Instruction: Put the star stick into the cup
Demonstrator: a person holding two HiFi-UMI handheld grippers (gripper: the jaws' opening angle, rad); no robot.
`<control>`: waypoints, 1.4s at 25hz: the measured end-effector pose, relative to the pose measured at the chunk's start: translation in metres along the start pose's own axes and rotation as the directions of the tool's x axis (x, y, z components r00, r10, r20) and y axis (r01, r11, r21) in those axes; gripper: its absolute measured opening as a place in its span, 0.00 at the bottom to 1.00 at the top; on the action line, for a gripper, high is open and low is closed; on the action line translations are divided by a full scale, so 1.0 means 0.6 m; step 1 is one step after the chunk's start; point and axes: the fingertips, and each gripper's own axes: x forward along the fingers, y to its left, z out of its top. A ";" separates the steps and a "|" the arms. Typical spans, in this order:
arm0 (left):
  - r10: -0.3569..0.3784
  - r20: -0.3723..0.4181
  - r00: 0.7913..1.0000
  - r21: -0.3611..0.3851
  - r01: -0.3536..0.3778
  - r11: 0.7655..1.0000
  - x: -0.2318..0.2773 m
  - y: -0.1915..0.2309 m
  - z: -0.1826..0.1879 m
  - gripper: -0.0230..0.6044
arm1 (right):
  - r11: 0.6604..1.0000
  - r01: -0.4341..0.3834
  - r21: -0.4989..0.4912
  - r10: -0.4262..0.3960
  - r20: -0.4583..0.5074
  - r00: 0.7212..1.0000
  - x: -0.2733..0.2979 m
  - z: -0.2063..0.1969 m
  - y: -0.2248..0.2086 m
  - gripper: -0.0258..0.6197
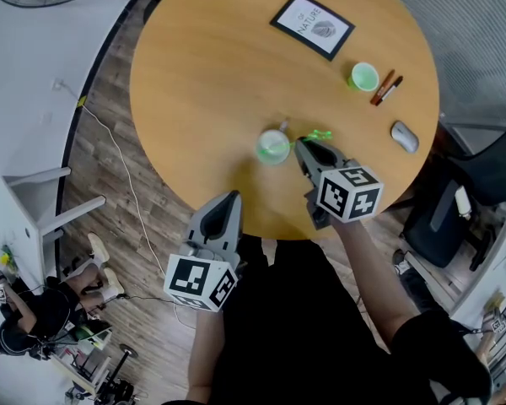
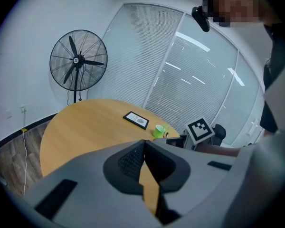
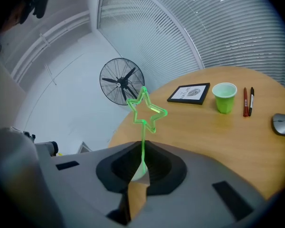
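R gripper (image 1: 302,146) jaws pinched shut on star stick (image 3: 146,110), star just at 3 o'clock of clear cup (image 1: 272,147). L gripper (image 1: 230,199) jaws together, empty, by table (image 1: 202,66) edge, 7 o'clock of cup.

Bare table (image 1: 202,83) left of the clear cup (image 1: 272,148); green cup (image 1: 364,76), pens (image 1: 386,87), mouse (image 1: 404,136) occupy the right.
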 end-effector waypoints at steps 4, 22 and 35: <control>-0.001 0.003 1.000 0.006 0.001 1.000 -0.002 0.000 0.002 0.03 | 1.000 0.009 0.007 -0.009 -0.002 1.000 -0.001 -0.004 -0.007 0.09; -0.001 0.006 1.000 0.006 0.001 1.000 -0.010 -0.001 -0.006 0.03 | 1.000 0.002 0.004 -0.002 -0.040 0.999 -0.009 -0.032 -0.013 0.10; -0.024 -0.005 1.000 0.021 0.024 0.999 -0.008 -0.013 -0.012 0.03 | 0.999 0.004 0.032 -0.003 -0.023 1.000 -0.024 -0.042 -0.020 0.11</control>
